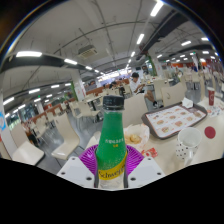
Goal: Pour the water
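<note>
Fingers [75,170] of the gripper [111,176] close on the green bottle [111,150] from either side, the purple pads pressing its lower body, so the jaws grip it rather than stand open around it; the bottle stands upright between them, its long axis vertical, dark cap [113,101] uppermost and yellow label facing the camera; it lies dead ahead of the jaws, not off to one side, and only the one gripper is at hand. Right of the bottle and a little beyond it sits a white cup [189,145] with dark markings, apart from the bottle; that offset is what the pour turns on, since the bottle would have to travel rightward and tip its neck toward the cup; whether the cap is loosened cannot be told. Beyond the cup rests a tray [176,121] bearing pale food; all stand on a light table [205,160]. Behind the bottle stretches a canteen hall with rows of tables, chairs and strip lights.
</note>
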Demonstrator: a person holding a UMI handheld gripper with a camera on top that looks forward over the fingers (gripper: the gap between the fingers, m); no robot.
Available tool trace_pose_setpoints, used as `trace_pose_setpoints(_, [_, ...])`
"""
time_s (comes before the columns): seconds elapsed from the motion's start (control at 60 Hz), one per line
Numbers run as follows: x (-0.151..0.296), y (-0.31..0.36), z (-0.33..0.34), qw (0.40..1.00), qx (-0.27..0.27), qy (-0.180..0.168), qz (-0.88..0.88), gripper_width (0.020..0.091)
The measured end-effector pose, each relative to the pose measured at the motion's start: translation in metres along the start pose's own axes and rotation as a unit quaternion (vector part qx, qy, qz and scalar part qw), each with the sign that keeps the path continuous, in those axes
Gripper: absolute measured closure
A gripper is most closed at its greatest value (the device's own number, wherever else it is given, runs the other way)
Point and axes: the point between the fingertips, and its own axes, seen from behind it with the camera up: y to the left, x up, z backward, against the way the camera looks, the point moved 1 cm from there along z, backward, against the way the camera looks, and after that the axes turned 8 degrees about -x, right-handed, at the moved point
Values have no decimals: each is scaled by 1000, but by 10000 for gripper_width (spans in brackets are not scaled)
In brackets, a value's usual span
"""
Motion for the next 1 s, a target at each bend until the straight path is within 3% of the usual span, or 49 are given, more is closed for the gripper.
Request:
trace_pose_setpoints(0.133, [63, -23, -9, 959, 69, 17, -276, 781])
trace_pose_setpoints(0.283, [75, -75, -14, 800, 106, 83, -585, 781])
trace_pose_setpoints(0.417, [54, -100, -29, 675, 128, 135, -714, 784])
trace_pose_setpoints(0.633, [86, -124, 1, 534, 195, 150, -809, 783])
trace_pose_setpoints(0.833, [93, -106, 17, 530, 225, 192, -795, 785])
trace_pose_setpoints(0.917, [111, -87, 9, 577, 252, 197, -752, 782])
trace_pose_setpoints(1.0, [154, -93, 36, 672, 290, 160, -662, 780])
